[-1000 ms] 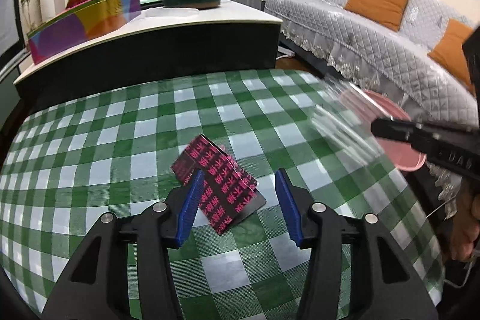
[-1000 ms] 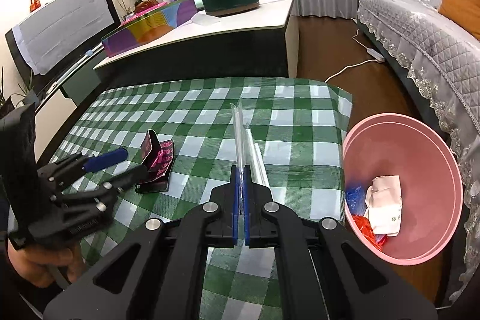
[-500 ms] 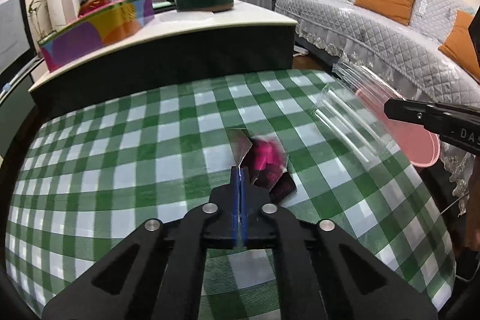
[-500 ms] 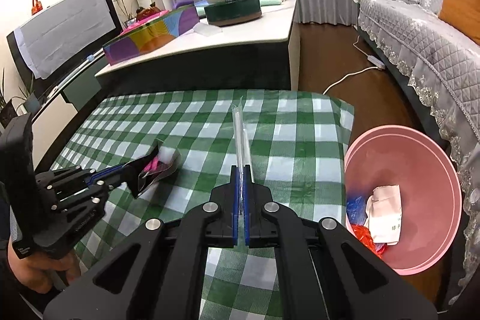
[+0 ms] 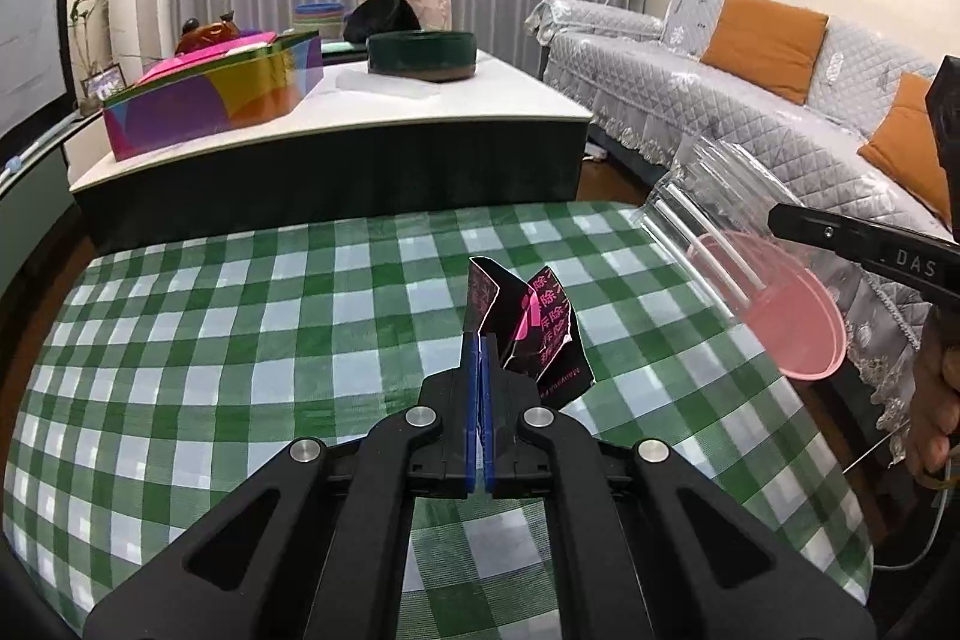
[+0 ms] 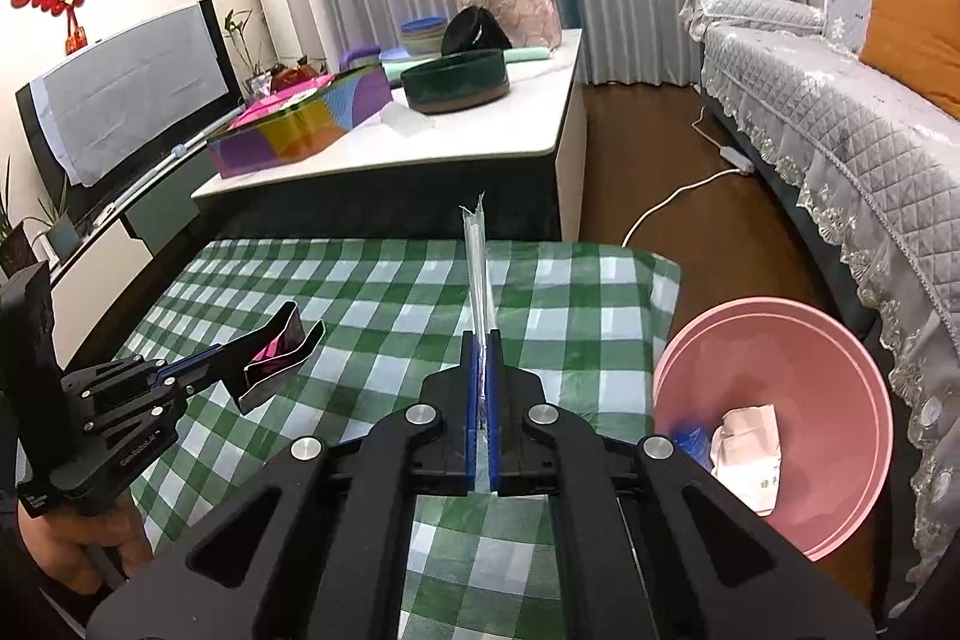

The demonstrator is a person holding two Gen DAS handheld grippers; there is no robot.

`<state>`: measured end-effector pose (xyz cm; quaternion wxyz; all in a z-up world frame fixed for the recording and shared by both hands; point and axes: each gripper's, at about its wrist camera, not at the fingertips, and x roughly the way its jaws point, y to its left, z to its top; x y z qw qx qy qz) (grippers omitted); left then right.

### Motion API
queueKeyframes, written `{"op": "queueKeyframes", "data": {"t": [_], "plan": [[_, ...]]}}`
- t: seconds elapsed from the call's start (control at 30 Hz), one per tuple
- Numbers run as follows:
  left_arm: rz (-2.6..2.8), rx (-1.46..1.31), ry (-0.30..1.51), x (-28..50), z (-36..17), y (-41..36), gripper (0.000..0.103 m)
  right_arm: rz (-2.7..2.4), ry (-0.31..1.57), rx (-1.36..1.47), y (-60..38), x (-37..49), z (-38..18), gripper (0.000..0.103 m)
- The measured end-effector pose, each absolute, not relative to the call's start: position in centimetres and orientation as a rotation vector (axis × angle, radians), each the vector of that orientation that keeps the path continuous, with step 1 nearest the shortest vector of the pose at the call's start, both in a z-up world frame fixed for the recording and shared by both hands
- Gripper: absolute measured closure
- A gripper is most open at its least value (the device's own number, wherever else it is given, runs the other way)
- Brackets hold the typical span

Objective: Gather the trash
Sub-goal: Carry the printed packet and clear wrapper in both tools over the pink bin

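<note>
Left gripper (image 5: 479, 340): jaws pressed together on one flap of a black wrapper (image 5: 534, 334) with pink print, which hangs clear of the green checked tablecloth (image 5: 240, 340); in the right wrist view the same wrapper (image 6: 282, 346) sticks out from the gripper's tips above the cloth. Right gripper (image 6: 479, 340): jaws clamped on a clear plastic bag (image 6: 478, 268), seen edge-on and rising straight up from the tips; in the left wrist view the bag (image 5: 708, 220) spreads wide, with thin white sticks inside. Pink basin (image 6: 774, 400): on the floor just beside the table's right edge, between the table and the grey sofa (image 6: 840, 148), holding crumpled white paper (image 6: 747, 448) and a blue scrap.
</note>
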<state>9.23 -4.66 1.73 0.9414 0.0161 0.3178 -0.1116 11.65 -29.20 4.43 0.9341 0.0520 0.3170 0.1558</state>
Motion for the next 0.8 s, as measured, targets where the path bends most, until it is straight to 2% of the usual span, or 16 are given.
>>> {"op": "queueKeyframes", "data": {"t": [0.8], "plan": [[-0.294, 0.034, 0.583, 7.5, 4.6, -7.1, 0.102, 0.149, 0.506, 0.150, -37.2, 10.7, 10.4, 0.100]]}}
